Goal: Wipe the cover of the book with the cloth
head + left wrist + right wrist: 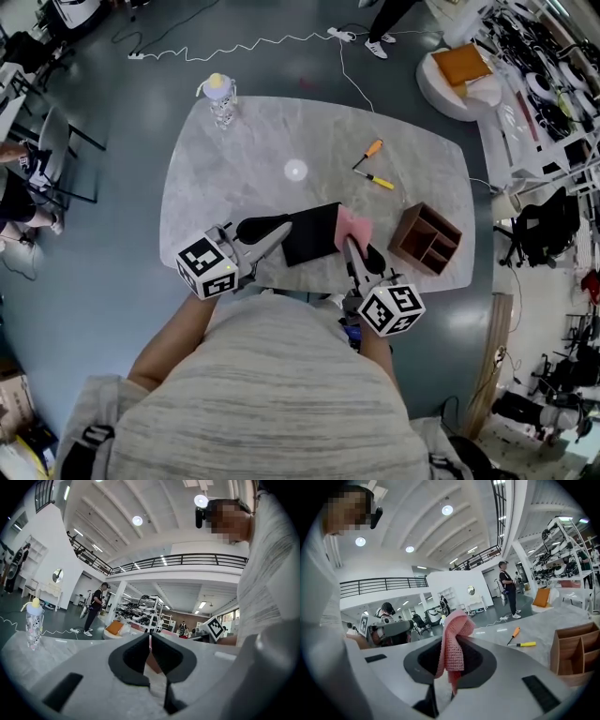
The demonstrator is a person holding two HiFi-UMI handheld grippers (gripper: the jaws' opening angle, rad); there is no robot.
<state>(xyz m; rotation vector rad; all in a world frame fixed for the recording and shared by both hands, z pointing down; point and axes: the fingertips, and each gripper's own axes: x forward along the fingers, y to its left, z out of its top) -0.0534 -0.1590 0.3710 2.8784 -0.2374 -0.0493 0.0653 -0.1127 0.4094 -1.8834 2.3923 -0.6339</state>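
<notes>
A black book rests near the front edge of the marble table. My left gripper reaches its left edge from the left. In the left gripper view the left gripper has its jaws shut, with only a thin pale sliver, apparently the book's edge, between them. A pink knitted cloth lies against the book's right edge. My right gripper is shut on it. In the right gripper view the cloth bunches up above the right gripper and hangs down between the pads.
A wooden desk organizer stands right of the book, close to my right gripper. An orange screwdriver and a yellow one lie farther back. A clear bottle stands at the far left corner. A person stands beyond the table.
</notes>
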